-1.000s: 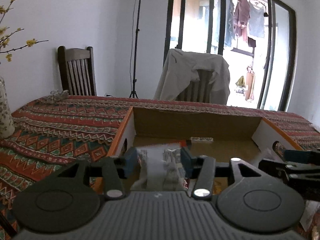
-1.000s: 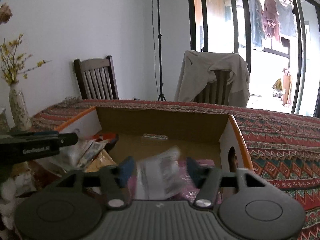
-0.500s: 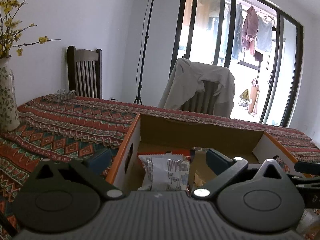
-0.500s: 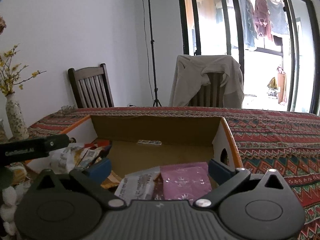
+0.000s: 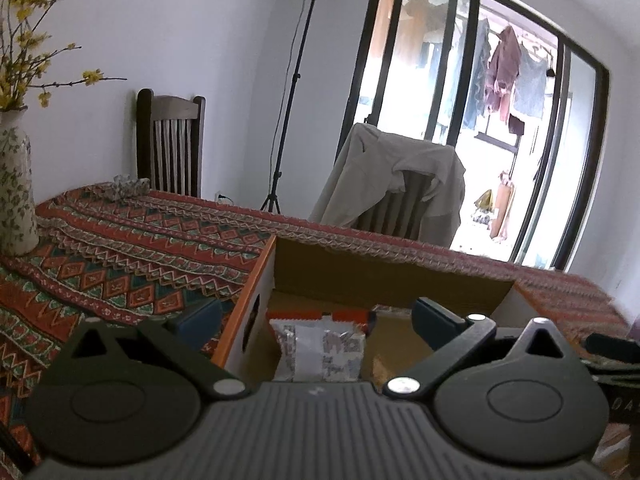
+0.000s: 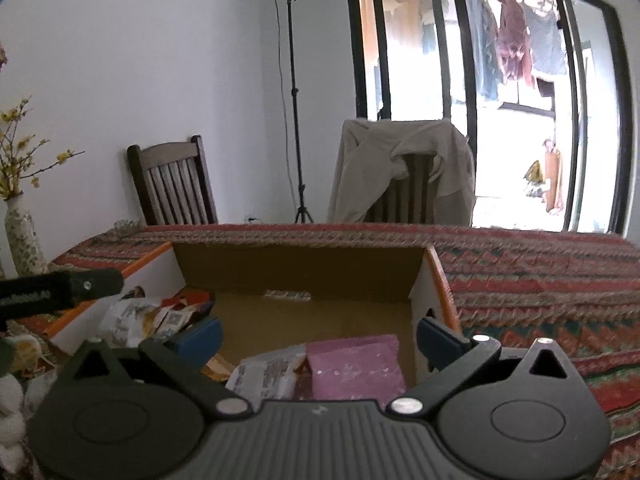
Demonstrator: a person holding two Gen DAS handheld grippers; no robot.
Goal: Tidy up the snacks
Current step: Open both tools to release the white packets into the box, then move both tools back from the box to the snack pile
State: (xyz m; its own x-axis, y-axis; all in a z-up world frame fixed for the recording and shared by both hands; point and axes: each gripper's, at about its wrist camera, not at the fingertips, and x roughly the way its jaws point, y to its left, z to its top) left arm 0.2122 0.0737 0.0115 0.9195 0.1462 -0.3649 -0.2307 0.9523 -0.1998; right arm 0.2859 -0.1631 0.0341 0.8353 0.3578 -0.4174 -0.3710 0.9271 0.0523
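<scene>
An open cardboard box (image 5: 360, 276) with orange-edged white side walls stands on the patterned tablecloth; it also shows in the right wrist view (image 6: 304, 268). My left gripper (image 5: 316, 320) is open and empty above the box's left part, over a silver snack packet (image 5: 320, 350) lying inside. My right gripper (image 6: 320, 334) is open and empty above the box's right part, over a pink packet (image 6: 354, 366) and a silver packet (image 6: 268, 374). More snack packets (image 6: 152, 316) lie at the box's left side. The left gripper's body (image 6: 60, 290) shows at the left edge.
A flowered vase (image 5: 16, 192) with yellow branches stands at the table's left. A wooden chair (image 5: 170, 144), a chair draped with a beige jacket (image 5: 394, 184) and a lamp tripod (image 6: 294, 92) stand behind the table. White puffy things (image 6: 12, 396) lie at the near left.
Both grippers opened and let their silver packets drop into the box. Both then drew back and rose a little.
</scene>
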